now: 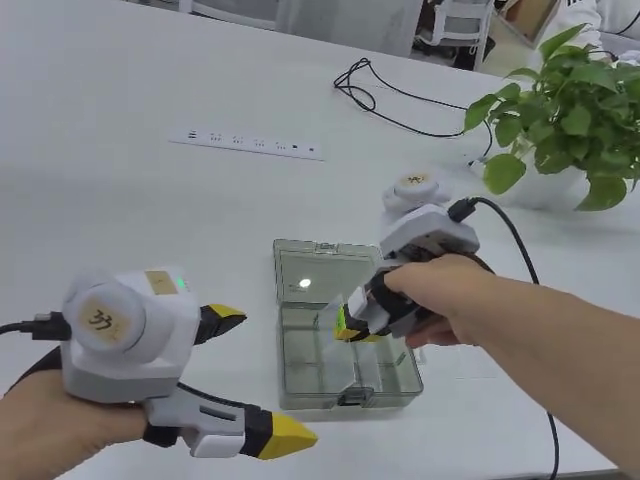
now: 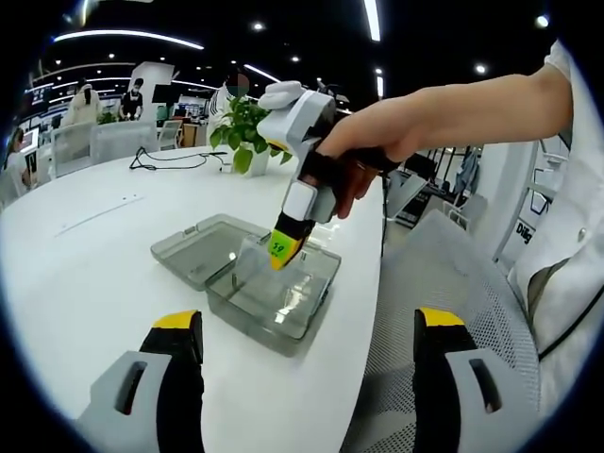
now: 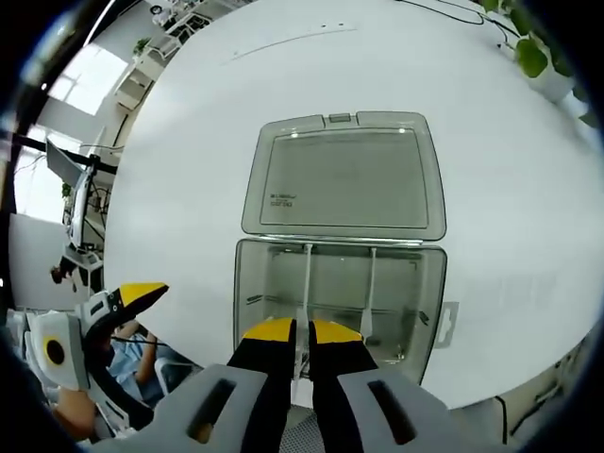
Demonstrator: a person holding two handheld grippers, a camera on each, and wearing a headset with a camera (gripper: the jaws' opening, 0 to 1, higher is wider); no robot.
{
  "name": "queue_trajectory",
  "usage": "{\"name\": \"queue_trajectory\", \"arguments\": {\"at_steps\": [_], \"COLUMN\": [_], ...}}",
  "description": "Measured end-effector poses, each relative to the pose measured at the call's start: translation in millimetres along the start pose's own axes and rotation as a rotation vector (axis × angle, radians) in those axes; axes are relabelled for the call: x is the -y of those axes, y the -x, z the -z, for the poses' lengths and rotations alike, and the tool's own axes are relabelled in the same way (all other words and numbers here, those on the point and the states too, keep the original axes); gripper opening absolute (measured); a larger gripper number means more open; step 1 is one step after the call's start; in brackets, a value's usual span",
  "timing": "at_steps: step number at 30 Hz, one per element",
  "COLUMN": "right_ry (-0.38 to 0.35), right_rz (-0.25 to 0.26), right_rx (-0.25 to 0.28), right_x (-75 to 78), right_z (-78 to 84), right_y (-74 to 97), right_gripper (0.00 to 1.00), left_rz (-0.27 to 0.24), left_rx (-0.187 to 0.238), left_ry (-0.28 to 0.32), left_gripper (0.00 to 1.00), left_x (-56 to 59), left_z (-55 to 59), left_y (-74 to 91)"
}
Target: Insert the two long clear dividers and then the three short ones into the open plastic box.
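While the box (image 1: 281, 345) lies open, plant (image 1: 575, 110) stands beyond.

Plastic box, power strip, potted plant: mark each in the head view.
plastic box (image 1: 300, 362), head view, bare floor of the base's left side.
power strip (image 1: 245, 143), head view, middle of its top face.
potted plant (image 1: 572, 118), head view, its leaves.

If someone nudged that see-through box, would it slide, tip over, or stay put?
It would probably slide: the box looks thin-walled and light, and the white table looks smooth. Tipping seems unlikely, since it is low and its open lid lies flat on the table. The right gripper, shut on a clear divider, may steady it a little.
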State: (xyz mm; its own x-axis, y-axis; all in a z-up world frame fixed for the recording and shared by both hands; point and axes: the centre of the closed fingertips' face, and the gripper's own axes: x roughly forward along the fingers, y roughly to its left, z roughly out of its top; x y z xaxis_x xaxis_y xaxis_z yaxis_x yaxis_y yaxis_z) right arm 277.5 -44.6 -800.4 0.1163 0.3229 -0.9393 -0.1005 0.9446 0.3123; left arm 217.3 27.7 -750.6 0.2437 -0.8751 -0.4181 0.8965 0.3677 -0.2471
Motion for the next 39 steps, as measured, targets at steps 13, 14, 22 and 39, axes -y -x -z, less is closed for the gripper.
{"name": "queue_trajectory", "arguments": {"at_steps": [13, 14, 22, 39], "right_ry": [0.116, 0.121, 0.139, 0.13], "right_rz": [0.031, 0.032, 0.018, -0.075], "right_rx": [-0.008, -0.011, -0.011, 0.049], "right_x": [-8.0, -7.8, -3.8, -6.6], "right_z": [0.2, 1.2, 2.3, 1.6], "right_y": [-9.0, -11.0, -22.9, -22.9], "right_gripper": [0.08, 0.08, 0.09, 0.11], "left_rz": [-0.002, -0.003, -0.008, -0.022], "left_rx": [-0.004, -0.005, -0.009, -0.023], "left_ry": [0.001, -0.001, 0.0, 0.007], "left_gripper": [0.95, 0.95, 0.97, 0.96], "left_x": [0.6, 0.3, -1.9, -2.3], "left_z": [1.3, 1.7, 0.7, 1.5], "left_y": [0.4, 0.3, -0.2, 0.1]}}
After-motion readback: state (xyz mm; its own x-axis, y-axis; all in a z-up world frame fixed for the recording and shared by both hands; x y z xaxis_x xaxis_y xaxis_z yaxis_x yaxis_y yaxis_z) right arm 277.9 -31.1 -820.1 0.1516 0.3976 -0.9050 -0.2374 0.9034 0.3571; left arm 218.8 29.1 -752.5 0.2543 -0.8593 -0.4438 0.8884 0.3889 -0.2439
